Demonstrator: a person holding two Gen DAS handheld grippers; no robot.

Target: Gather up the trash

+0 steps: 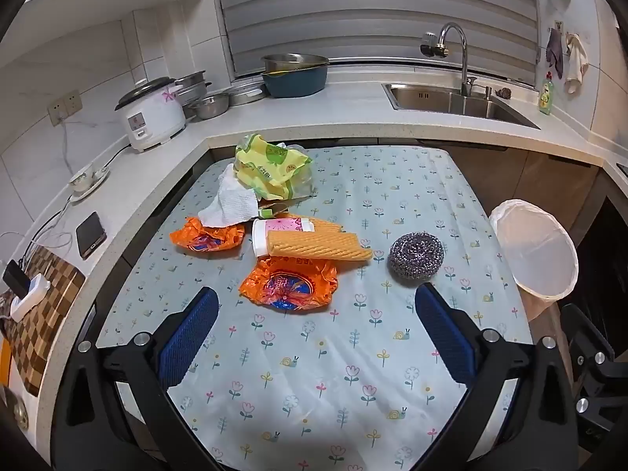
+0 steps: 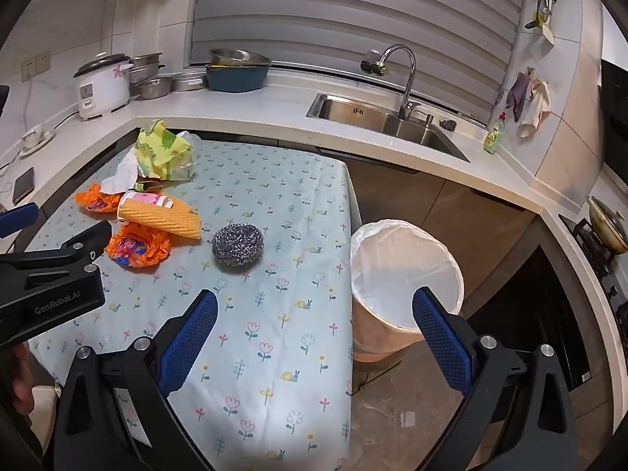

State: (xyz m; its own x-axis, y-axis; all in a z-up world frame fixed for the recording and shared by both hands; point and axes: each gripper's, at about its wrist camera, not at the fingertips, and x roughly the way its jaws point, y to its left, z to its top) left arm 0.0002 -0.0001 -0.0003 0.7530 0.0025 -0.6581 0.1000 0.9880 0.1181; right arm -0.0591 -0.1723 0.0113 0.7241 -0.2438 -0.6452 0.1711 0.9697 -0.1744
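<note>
Litter lies on the flowered tablecloth [image 1: 314, 373]: two crumpled orange wrappers [image 1: 288, 282] [image 1: 206, 235], a white paper cup [image 1: 274, 231] on its side, a yellow ribbed cloth [image 1: 320, 245], a white tissue [image 1: 229, 204], a yellow-green bag [image 1: 271, 165] and a steel scourer [image 1: 417, 254]. A lined waste bin [image 2: 404, 274] stands at the table's right edge. My left gripper [image 1: 316, 306] hangs open just short of the near orange wrapper. My right gripper [image 2: 314, 310] is open over the table's right edge, nothing between its fingers.
An L-shaped counter wraps around the table, with a rice cooker [image 1: 151, 114], steel bowls [image 1: 212, 104], a blue basin [image 1: 294, 74], a phone [image 1: 90, 235] and a checkered board [image 1: 43, 314]. A sink [image 2: 376, 117] with a tap sits at the back right, and a stove [image 2: 604, 231] at the far right.
</note>
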